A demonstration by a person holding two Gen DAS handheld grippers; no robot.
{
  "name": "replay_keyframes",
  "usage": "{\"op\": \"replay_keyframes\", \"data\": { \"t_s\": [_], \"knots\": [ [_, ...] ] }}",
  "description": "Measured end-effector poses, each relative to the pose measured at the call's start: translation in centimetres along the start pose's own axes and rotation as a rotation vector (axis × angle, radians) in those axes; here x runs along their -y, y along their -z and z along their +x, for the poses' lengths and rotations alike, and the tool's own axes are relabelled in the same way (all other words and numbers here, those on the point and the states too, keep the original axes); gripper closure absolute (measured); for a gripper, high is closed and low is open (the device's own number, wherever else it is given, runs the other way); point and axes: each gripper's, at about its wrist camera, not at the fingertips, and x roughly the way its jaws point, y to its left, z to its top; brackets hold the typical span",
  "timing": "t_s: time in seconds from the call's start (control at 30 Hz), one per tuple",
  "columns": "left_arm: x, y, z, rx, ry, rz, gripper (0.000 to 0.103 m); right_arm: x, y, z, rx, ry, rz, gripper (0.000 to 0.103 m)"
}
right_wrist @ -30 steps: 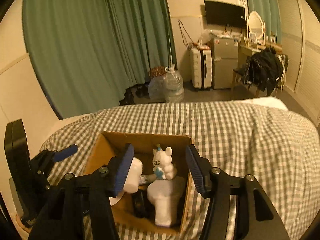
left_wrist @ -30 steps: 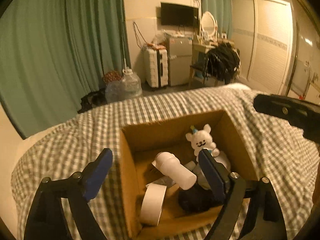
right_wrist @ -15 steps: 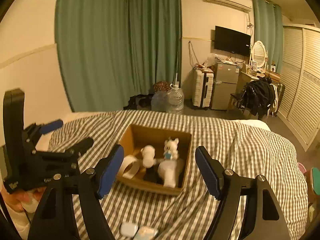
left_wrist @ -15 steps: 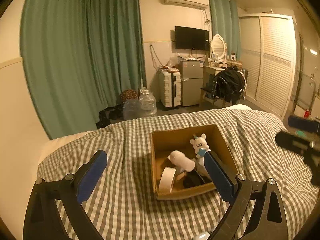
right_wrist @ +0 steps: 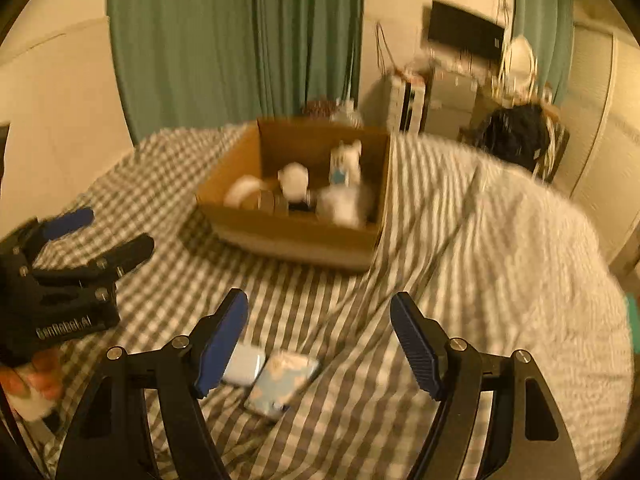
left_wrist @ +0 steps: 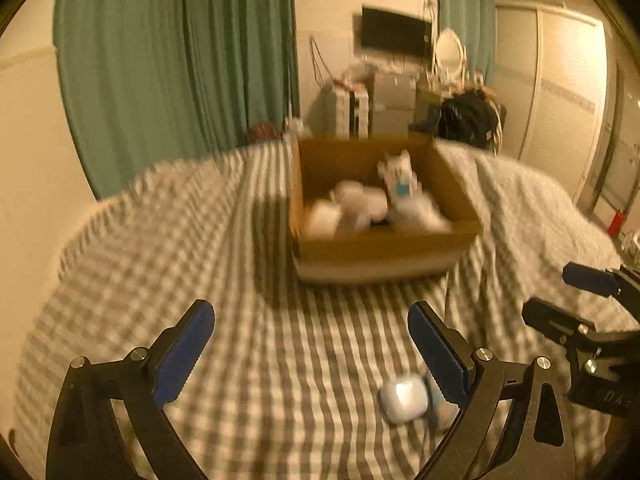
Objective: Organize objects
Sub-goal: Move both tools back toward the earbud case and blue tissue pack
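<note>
Both grippers, left gripper point(left_wrist: 311, 344) reading "GenRobot.AI" and right gripper point(right_wrist: 319, 336), hover jaws open above earbud case point(right_wrist: 245, 367), phone point(right_wrist: 282, 380); cardboard box point(right_wrist: 296, 236) far on bed point(right_wrist: 500, 264).

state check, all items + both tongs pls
left tongs: open, empty, above the blanket
right tongs: open, empty
cardboard box: open top, upright on the checked blanket
plush toy: upright inside the box
tape roll: in the box, leaning
white earbud case: closed, on the blanket outside the box
blue patterned pouch: flat on the blanket beside the case
</note>
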Motion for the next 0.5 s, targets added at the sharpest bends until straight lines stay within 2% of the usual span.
{"op": "replay_keyframes", "data": {
  "t_s": [0.1, 0.23, 0.4, 0.5],
  "knots": [
    [0.8, 2.3, 2.1, -0.032, -0.016, 0.022, 0.003, 0.4, 1.7, 2.4, -0.058, -0.014, 0.016, 0.029],
    [2.5, 4.9, 4.4, -0.091, 0.015, 0.074, 0.003, 1.3, 3.4, 4.4, -0.111, -0.018, 0.058, 0.029],
    [4.9, 7.3, 6.9, -0.176, 0.042, 0.16, 0.004, 2.2, 4.1, 4.7, -0.121, -0.039, 0.106, 0.029],
    [5.9, 8.1, 7.5, -0.211, 0.105, 0.186, 0.005, 2.2, 4.1, 4.7, -0.124, -0.041, 0.103, 0.029]
  ]
}}
